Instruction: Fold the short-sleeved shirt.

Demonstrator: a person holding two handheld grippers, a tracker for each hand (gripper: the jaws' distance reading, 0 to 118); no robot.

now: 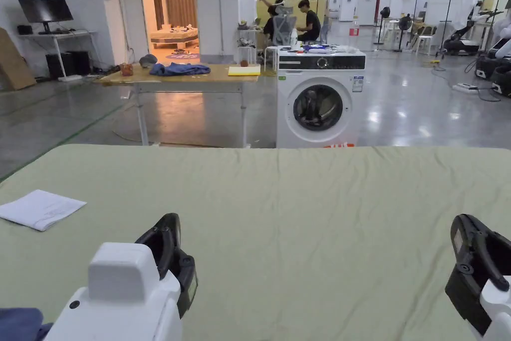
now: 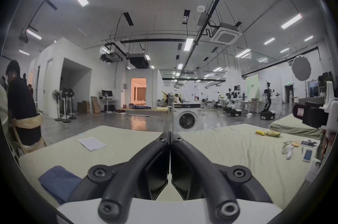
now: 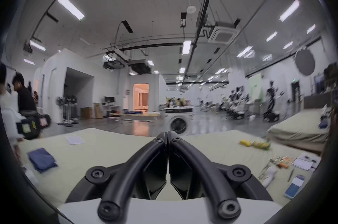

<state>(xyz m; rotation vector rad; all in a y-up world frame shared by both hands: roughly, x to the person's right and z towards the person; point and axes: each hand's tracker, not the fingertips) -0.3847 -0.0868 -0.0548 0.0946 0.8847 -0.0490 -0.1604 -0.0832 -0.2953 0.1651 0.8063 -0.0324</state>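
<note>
A folded dark blue shirt (image 2: 59, 183) lies at the near left edge of the pale green table (image 1: 299, 217); its corner (image 1: 20, 323) peeks in at the bottom left of the head view, and it appears blurred (image 3: 42, 159) in the right gripper view. My left gripper (image 2: 170, 134) is shut with nothing between its jaws, held above the table just right of the shirt; it appears low left in the head view (image 1: 169, 222). My right gripper (image 3: 167, 134) is also shut and empty, raised at the near right (image 1: 464, 229).
A white sheet of paper (image 1: 41, 208) lies at the table's left. Snack packets (image 2: 268, 133), phones (image 2: 307, 155) and small items sit at the table's right end. A washing machine (image 1: 320, 100) and a wooden table (image 1: 184, 79) stand beyond. A person (image 2: 20, 107) sits to the left.
</note>
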